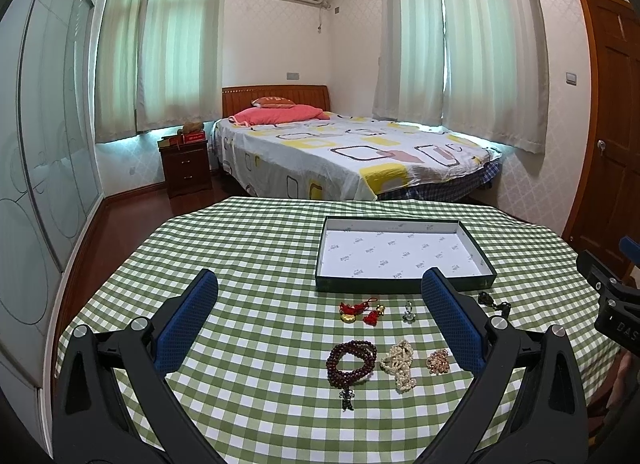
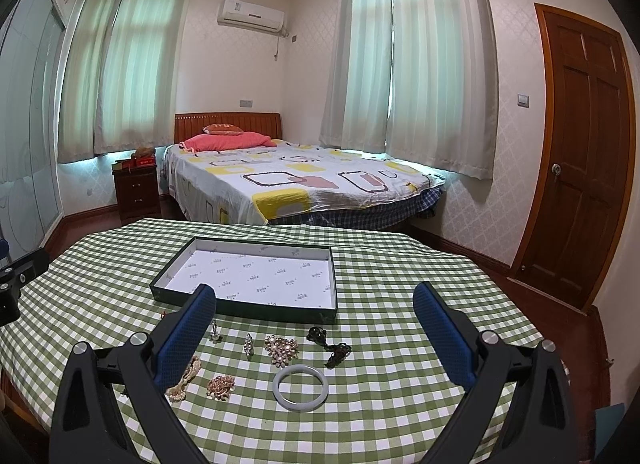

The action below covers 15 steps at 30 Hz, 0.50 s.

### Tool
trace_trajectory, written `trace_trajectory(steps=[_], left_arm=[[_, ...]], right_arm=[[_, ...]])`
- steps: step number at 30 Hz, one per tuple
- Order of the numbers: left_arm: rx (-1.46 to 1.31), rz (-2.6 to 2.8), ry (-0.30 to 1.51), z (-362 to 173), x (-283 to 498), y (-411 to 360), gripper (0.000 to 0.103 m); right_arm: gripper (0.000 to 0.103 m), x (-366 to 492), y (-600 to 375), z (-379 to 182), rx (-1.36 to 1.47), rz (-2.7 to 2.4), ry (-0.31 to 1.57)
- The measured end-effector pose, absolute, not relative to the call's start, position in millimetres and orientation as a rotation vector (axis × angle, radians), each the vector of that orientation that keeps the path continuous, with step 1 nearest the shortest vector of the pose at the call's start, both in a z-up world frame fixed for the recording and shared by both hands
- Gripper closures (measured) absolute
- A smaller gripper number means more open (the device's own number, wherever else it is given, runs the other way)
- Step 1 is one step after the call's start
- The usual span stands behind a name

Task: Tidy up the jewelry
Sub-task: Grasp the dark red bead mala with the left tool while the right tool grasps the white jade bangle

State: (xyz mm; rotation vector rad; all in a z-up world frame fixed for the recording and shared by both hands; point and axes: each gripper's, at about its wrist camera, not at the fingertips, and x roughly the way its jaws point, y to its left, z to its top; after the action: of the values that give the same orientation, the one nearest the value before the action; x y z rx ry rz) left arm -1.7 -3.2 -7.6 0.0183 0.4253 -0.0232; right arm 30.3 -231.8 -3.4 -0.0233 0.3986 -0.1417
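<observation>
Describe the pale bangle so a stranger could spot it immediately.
Start at the dark-walled tray on the checked tablecloth. The jewelry lies in front of it; the bangle is nearest the camera. It alone is a plain, smooth, pale ring.

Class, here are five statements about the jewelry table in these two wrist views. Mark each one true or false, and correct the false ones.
1. The box holds no jewelry. True.
2. The pale bangle lies inside the box. False: it lies on the checked tablecloth.
3. The left gripper is open. True.
4. The right gripper grips the dark bead bracelet. False: it is open and holds nothing.
5. The tablecloth is red. False: green and white.
</observation>
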Motion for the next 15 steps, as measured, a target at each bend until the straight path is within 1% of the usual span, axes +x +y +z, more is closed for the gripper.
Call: trace_trajectory(steps=[7, 15], left_arm=[[0.019, -0.038, 0.47, -41, 22, 5, 0.004], [0.008, -0.089, 0.615, -105, 57, 2, 0.004]], right_arm=[[0.007, 42, -241, -39, -0.031, -0.122, 0.393], [0.007, 66, -256, -90, -0.017, -0.112, 0.496]])
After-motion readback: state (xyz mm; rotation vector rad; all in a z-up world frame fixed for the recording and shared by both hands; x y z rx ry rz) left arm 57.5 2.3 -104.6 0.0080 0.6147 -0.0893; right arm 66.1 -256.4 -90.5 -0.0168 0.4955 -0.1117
